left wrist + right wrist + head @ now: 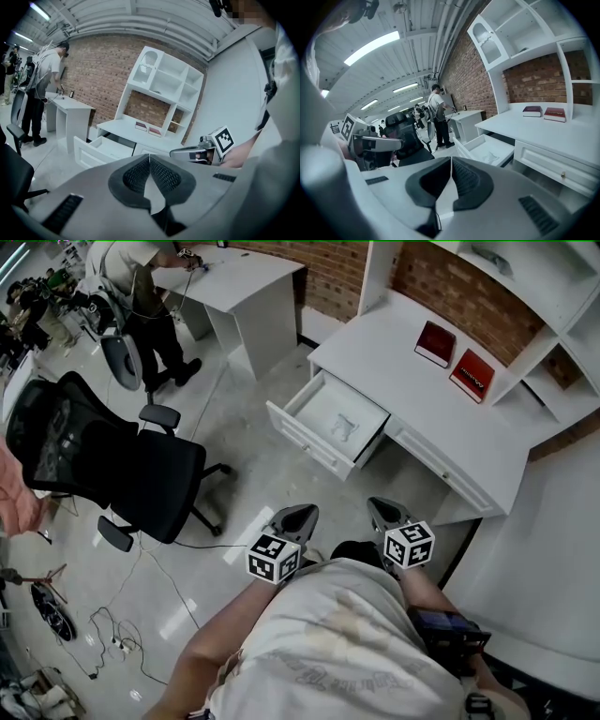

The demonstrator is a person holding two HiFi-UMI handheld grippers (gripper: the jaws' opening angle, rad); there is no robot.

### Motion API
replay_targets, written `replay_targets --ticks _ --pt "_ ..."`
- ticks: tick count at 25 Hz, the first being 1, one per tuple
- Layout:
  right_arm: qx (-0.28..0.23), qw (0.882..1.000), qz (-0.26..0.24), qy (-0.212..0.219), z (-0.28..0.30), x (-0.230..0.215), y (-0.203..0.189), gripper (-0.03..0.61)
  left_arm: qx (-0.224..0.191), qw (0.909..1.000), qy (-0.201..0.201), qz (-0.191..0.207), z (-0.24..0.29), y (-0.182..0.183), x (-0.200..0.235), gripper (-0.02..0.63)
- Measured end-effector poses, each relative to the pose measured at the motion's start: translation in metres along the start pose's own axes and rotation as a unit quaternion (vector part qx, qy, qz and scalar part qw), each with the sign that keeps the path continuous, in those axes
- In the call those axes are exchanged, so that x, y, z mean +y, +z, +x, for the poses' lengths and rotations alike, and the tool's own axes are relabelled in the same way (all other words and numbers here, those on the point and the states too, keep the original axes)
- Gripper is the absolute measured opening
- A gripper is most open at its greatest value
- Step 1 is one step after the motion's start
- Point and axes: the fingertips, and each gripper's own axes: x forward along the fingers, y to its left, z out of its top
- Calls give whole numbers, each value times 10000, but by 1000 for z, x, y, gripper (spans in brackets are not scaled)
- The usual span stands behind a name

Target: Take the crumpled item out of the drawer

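Claws both clenched on nothing: my left claw (pixel 300 515) and right claw (pixel 380 509) hang well short of the open drawer (pixel 309 440) at twelve o'clock, where the crumpled item (pixel 345 427) lies.

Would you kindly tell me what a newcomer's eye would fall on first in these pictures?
The open white drawer, pulled out of the white desk at centre, with a pale crumpled item lying inside. Next, two dark red books on that desk by the brick wall, and the black mesh office chair at left.
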Motion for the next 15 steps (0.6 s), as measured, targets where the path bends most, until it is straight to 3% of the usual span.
replay_targets --ticks 15 --pt "117 9998 -122 128 28 14 6 26 -89 9995 281 -141 -16 2 27 23"
